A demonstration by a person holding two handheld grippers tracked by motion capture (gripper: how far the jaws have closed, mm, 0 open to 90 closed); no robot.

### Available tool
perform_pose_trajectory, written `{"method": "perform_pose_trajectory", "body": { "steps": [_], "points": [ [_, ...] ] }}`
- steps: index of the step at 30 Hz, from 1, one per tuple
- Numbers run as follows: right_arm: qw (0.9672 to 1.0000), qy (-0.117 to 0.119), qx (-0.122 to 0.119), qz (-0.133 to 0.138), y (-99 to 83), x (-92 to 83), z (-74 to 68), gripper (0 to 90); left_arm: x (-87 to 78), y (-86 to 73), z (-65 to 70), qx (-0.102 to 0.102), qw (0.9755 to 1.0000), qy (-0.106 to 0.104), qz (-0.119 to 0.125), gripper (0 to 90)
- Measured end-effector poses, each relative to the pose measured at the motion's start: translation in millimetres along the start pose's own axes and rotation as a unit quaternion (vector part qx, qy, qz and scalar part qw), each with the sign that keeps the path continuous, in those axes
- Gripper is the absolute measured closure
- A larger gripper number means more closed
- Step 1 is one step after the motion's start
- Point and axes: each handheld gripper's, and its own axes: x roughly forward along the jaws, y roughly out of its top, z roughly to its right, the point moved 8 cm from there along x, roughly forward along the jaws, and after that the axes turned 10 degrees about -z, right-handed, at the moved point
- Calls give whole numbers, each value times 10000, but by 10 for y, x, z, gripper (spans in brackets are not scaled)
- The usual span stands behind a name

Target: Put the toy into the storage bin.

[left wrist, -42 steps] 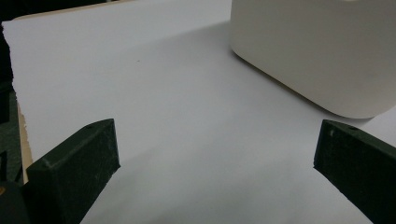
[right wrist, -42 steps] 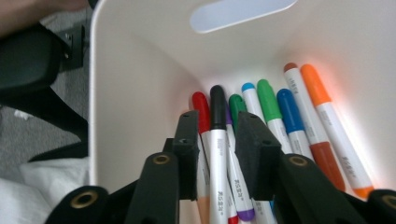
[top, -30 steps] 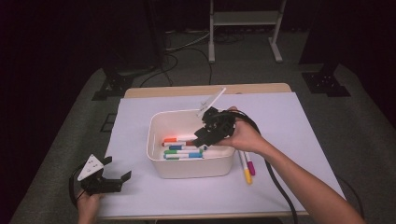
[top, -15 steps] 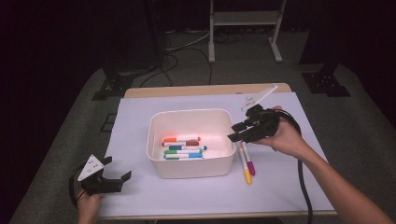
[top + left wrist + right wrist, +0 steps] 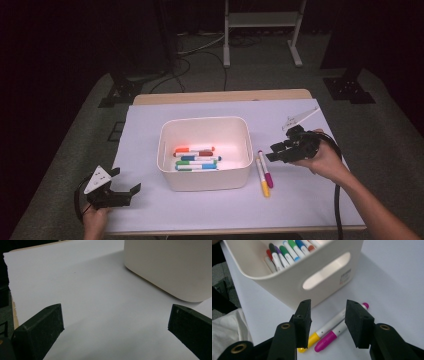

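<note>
A white bin [image 5: 205, 177] with a side handle slot [image 5: 325, 275] sits mid-table, with several coloured markers [image 5: 196, 158] in it. On the white sheet to its right lie a yellow marker [image 5: 262, 180] and a magenta marker [image 5: 266, 170], side by side. My right gripper [image 5: 274, 152] hovers just right of them; its jaws have just been opening and hold nothing. In the right gripper view the two markers [image 5: 332, 330] lie below the gap of the right gripper [image 5: 327, 317]. My left gripper [image 5: 124, 182] rests open at the front left, with the bin's corner [image 5: 170, 267] ahead of it.
The white sheet [image 5: 150, 125] covers most of the wooden table [image 5: 220, 96]. Dark floor, cables and stand legs [image 5: 260, 30] lie beyond the far edge. A cable [image 5: 337, 210] trails from my right gripper along the forearm.
My right gripper has left the bin, swung right and come down beside the two loose markers. The left gripper has stayed put.
</note>
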Motion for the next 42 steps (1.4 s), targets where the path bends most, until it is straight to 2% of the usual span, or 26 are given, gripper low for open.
{"method": "perform_pose_trajectory", "body": {
  "steps": [9, 13, 18, 23, 24, 31, 42],
  "points": [
    [9994, 21, 287, -196, -197, 379, 157, 531, -4, 0, -4, 4, 10000, -10, 4, 0],
    [9990, -60, 327, -298, -263, 519, 202, 530, -6, 0, -6, 13, 10000, -9, 8, 0],
    [9982, -271, 361, -403, -316, 653, 256, 538, -5, 0, -3, 5, 10000, -9, 10, 0],
    [9970, -445, 458, -446, -336, 769, 327, 542, -7, 0, -5, 24, 10000, -4, 15, 0],
    [9970, -414, 511, -412, -329, 789, 333, 542, -7, 0, -5, 24, 10000, -6, 17, 0],
    [9959, -534, 592, -434, -331, 863, 381, 544, -11, 0, -3, 17, 10000, -17, 31, 0],
    [9933, -724, 828, -362, -521, 759, 513, 547, -5, 0, -2, 22, 10000, -4, 11, 0]
  ]
}}
